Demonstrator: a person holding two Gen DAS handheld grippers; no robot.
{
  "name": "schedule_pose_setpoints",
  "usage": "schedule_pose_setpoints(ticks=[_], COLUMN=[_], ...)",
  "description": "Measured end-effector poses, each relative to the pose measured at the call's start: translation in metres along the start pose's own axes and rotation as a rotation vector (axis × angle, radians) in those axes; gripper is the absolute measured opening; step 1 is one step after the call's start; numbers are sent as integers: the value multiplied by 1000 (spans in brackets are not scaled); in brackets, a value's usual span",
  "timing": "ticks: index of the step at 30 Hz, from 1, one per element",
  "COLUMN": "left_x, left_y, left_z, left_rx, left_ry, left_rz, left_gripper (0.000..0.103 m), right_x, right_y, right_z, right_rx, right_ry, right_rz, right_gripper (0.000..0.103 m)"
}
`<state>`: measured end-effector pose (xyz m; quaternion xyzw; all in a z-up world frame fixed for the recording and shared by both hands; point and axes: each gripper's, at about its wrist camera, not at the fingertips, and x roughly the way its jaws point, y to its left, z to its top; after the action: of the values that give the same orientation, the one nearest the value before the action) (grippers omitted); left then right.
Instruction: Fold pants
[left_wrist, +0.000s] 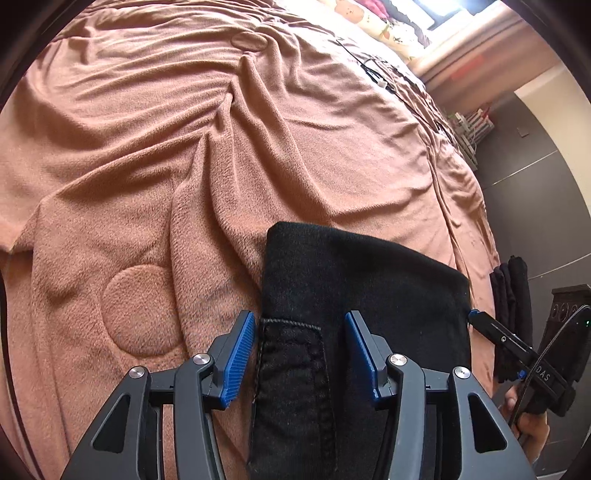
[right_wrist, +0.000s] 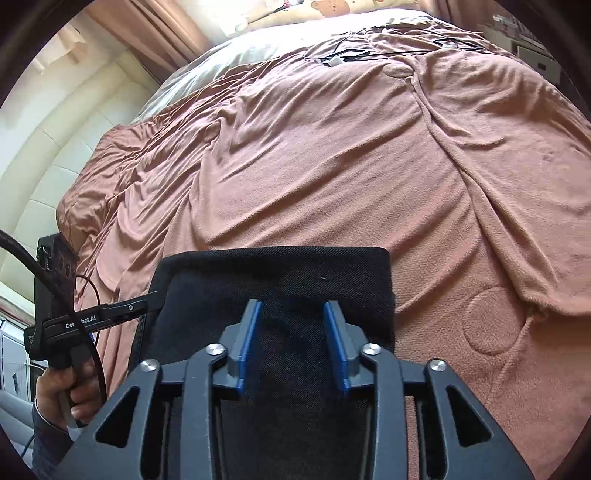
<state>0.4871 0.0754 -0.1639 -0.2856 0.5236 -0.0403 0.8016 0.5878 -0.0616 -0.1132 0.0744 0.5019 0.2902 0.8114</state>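
Pants: one pair of black pants, folded up into a squarish bundle, lying on the bed near its front edge, toward the front right corner going by the left wrist view.
Bed: covered by one wrinkly pinkish-brown blanket with stitched circles in it.
Left gripper: left gripper sits right over the hemmed strip of the pants, jaws about half open, blue pads on either side of the fabric and not pinching it as far as I can see.
Right gripper: right gripper is over the middle of the bundle, jaws parted about halfway, nothing gripped.
Hands: a hand holds the left gripper's handle at the bed's side.
Other stuff: a few thin black cables up at the far end of the bed.
Containers: can't make out any.
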Motion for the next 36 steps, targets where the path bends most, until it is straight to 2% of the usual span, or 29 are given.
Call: schedule_pose_setpoints(ticks=[2, 10, 18, 21, 24, 31, 33, 36], left_x=[-3, -14, -24, -25, -27, -32, -31, -31], left_y=[1, 3, 5, 5, 7, 13, 16, 13], left_z=[-7, -30, -51, -62, -75, -100, -106, -109], left_rx=[-3, 1, -16, -17, -26, -53, -62, -36], left_ry=[4, 10, 11, 23, 32, 49, 63, 61], left_rz=[-4, 0, 1, -8, -24, -58, -78, -76], left_gripper=[53, 53, 53, 53, 53, 58, 58, 48], right_x=[-8, -21, -16, -15, -12, -12, -13, -9], right_y=[-4, -28, -48, -58, -65, -76, -74, -71], right_z=[-4, -23, -40, -47, -52, -58, -59, -59], right_rx=[2, 51, 95, 145, 175, 223, 202, 185], right_ry=[-9, 19, 78, 114, 145, 197, 206, 222], right_rz=[6, 54, 70, 150, 190, 242, 242, 262], right_gripper=[49, 49, 50, 53, 55, 56, 56, 56])
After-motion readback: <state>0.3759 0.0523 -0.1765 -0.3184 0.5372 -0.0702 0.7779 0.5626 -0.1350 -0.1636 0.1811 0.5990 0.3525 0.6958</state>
